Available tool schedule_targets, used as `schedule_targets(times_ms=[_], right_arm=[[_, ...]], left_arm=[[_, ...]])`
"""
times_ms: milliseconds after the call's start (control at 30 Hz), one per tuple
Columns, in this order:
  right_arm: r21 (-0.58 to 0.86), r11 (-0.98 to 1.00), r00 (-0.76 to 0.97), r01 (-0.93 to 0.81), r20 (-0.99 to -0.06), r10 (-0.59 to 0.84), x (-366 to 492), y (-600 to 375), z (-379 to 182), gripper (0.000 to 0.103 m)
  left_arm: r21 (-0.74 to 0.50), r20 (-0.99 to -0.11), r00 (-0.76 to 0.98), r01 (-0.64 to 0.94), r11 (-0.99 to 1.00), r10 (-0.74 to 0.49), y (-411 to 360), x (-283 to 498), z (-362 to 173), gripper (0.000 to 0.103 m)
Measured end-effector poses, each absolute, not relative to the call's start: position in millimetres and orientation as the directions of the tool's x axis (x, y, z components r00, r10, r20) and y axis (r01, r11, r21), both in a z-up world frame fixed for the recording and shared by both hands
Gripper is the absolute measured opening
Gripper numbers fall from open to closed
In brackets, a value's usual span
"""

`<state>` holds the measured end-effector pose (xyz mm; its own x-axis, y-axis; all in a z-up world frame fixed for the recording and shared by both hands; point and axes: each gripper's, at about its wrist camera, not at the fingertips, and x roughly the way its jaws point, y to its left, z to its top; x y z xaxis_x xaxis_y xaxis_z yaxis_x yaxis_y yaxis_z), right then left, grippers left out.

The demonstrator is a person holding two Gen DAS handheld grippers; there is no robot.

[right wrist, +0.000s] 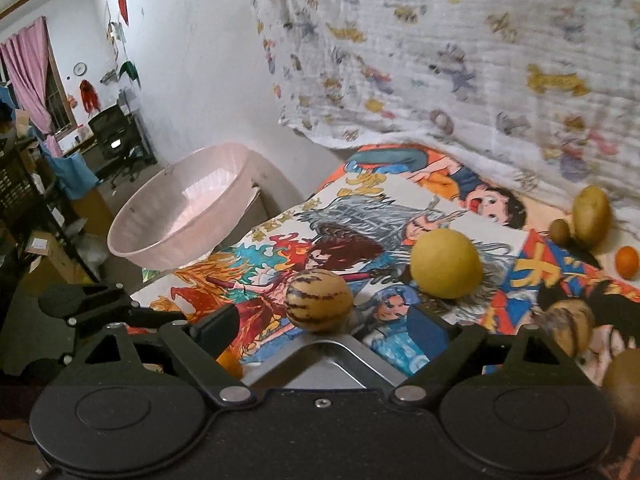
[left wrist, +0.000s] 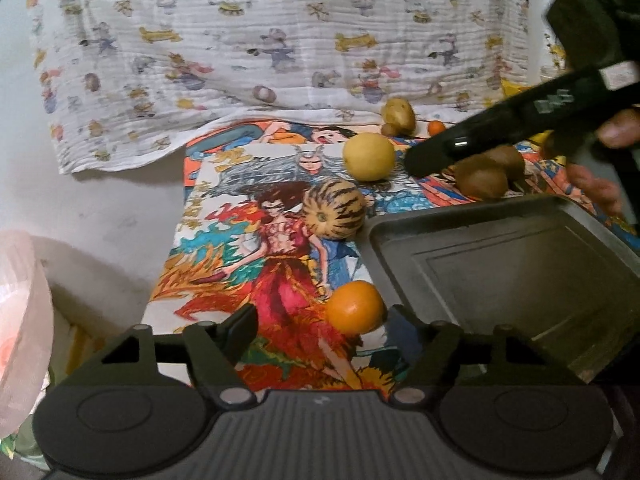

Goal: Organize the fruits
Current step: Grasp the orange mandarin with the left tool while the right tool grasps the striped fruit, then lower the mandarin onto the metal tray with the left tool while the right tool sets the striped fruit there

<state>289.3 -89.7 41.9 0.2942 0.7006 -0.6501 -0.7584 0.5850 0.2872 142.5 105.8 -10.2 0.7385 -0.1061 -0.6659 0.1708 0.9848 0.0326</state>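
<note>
**Fruit on a cartoon-print cloth, metal tray as reference**

- Metal tray [left wrist: 500, 264]: grey, rectangular, resting on the cartoon-print cloth [left wrist: 248, 248]; nothing lies in the part that shows.
- Orange [left wrist: 354, 307]: on the cloth, just beside the tray's near-left edge.
- Striped melon [left wrist: 334, 210]: at the tray's far-left corner, close to the rim.
- Yellow round fruit [left wrist: 369, 156]: beyond the tray, past the melon.
- Two brown kiwis [left wrist: 486, 178]: just beyond the tray's far edge.
- Potato-like pieces [left wrist: 398, 114] and a small orange fruit [left wrist: 436, 127]: farthest from the tray, by the hanging printed sheet [left wrist: 280, 40].
- Pink basin [right wrist: 180, 208]: well left of the tray, off the cloth.
- Left gripper [left wrist: 324, 322]: jaws apart, the orange between its fingers but not visibly pressed.
- Right gripper [right wrist: 332, 332]: jaws apart, grasping nothing, over the tray's corner near the melon.
</note>
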Motion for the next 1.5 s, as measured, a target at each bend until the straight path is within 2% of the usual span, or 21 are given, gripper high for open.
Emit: schedule_targets(times_ms=[367, 633, 833, 1300, 1500], right_arm=[[0.35, 0.574, 0.211, -0.74, -0.689, 0.693, 311.2, -53.1, 17.0, 0.079], [0.327, 0.569, 0.2, -0.754, -0.712, 0.673, 314.4, -36.5, 7.3, 0.063], [0.307, 0.581, 0.213, -0.754, -0.722, 0.658, 317.0, -35.1, 4.3, 0.055], [0.322, 0.579, 0.213, -0.749, -0.711, 0.67, 321.6, -34.0, -4.1, 0.053], [0.319, 0.557, 0.231, -0.767, -0.672, 0.703, 316.1, -41.7, 3.8, 0.052]], left_arm=[[-0.095, -0.664, 0.717, 0.202, 0.975, -0.214, 117.9, 152.2, -16.2, 0.055], [-0.226, -0.656, 0.698, 0.182, 0.957, -0.288, 131.8, 158.5, -20.1, 0.041], [-0.297, -0.658, 0.683, 0.151, 0.943, -0.317, 138.6, 165.0, -23.3, 0.039], [-0.395, -0.667, 0.656, 0.092, 0.914, -0.354, 146.8, 173.5, -28.5, 0.037], [-0.388, -0.645, 0.699, 0.051, 0.92, -0.31, 150.0, 168.6, -23.4, 0.037]])
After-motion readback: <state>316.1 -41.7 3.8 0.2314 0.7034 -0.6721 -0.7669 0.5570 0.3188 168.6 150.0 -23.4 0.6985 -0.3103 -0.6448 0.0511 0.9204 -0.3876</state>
